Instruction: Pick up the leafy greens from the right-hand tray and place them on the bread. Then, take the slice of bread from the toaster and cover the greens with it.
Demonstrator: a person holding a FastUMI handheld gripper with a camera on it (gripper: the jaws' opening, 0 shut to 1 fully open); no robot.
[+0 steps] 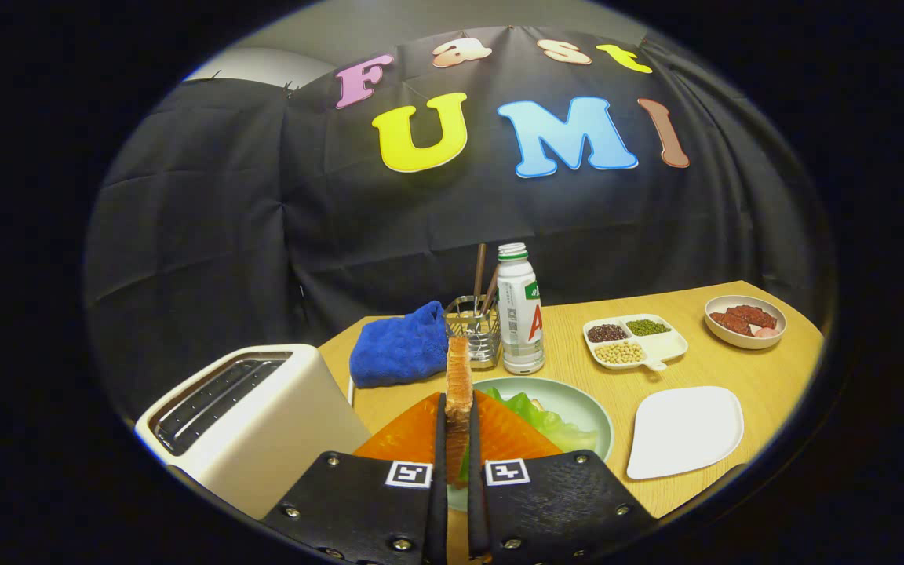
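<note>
My gripper (457, 439) is shut on a toasted slice of bread (458, 384), held upright on its edge between the two fingers. Below and just beyond the fingers lies a pale green plate (577, 404) with an orange slice of bread (413, 435) on it and leafy greens (538, 416) lying on top toward the right. The cream toaster (252, 420) stands to the left of the fingers, its slots open and dark. The white tray (683, 430) lies to the right of the plate, bare.
A blue cloth (399, 345), a wire holder with chopsticks (477, 326) and a white bottle (520, 310) stand beyond the plate. A divided dish of beans (632, 341) and a bowl of red food (744, 320) sit at the far right of the wooden table (742, 369).
</note>
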